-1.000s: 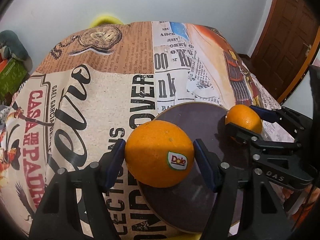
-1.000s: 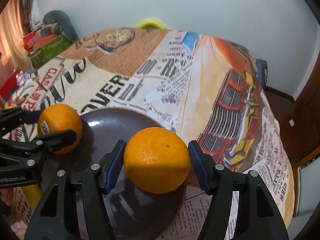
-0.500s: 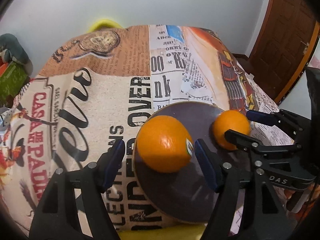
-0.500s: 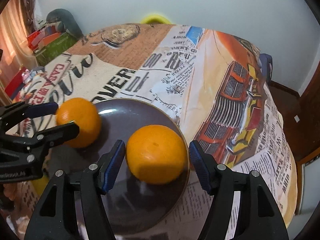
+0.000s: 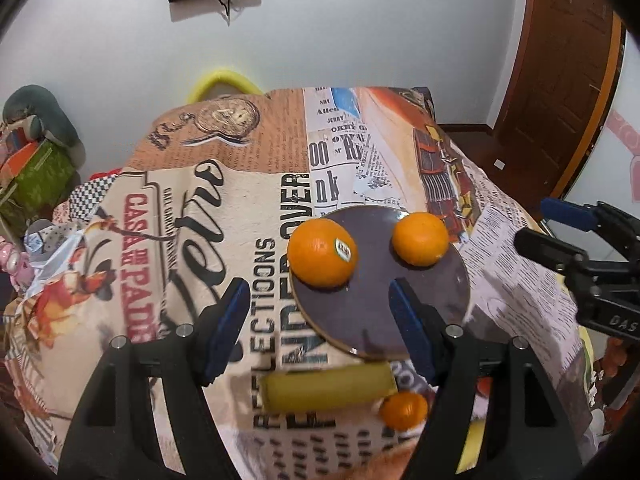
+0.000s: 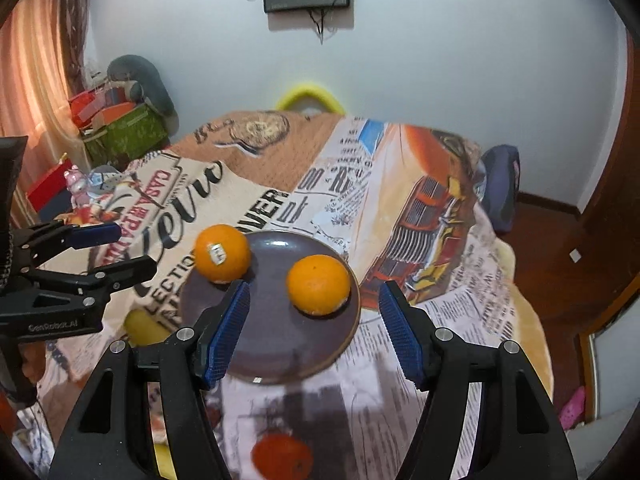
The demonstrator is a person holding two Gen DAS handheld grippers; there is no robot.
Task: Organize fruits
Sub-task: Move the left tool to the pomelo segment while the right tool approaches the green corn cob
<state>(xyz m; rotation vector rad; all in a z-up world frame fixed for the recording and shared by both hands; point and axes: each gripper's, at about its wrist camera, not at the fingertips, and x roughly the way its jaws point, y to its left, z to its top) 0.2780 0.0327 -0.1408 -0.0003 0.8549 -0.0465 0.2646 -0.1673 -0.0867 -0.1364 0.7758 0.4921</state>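
Two oranges rest on a dark brown plate [image 5: 384, 320] [image 6: 280, 344] on the printed tablecloth. The stickered orange [image 5: 322, 254] [image 6: 222, 253] lies on the plate's left edge. On its right side sits the plain orange [image 5: 420, 239] [image 6: 319, 284]. My left gripper [image 5: 318, 300] [image 6: 124, 250] hovers open, nearer and higher than the stickered orange, touching nothing. My right gripper [image 6: 315, 294] [image 5: 548, 226] is likewise open, drawn back from the plain orange, nothing between its pads.
A small orange fruit [image 5: 404, 410] [image 6: 282, 458] and a blurred yellow object [image 5: 328, 390] lie on the cloth in front of the plate. A yellow chair back [image 5: 222, 80] stands behind the table's far edge. Boxes and toys [image 6: 120, 132] crowd the left.
Both grippers have let go of their oranges and pulled back and upward. The oranges stay on the plate and look smaller; the near fruit has come into view.
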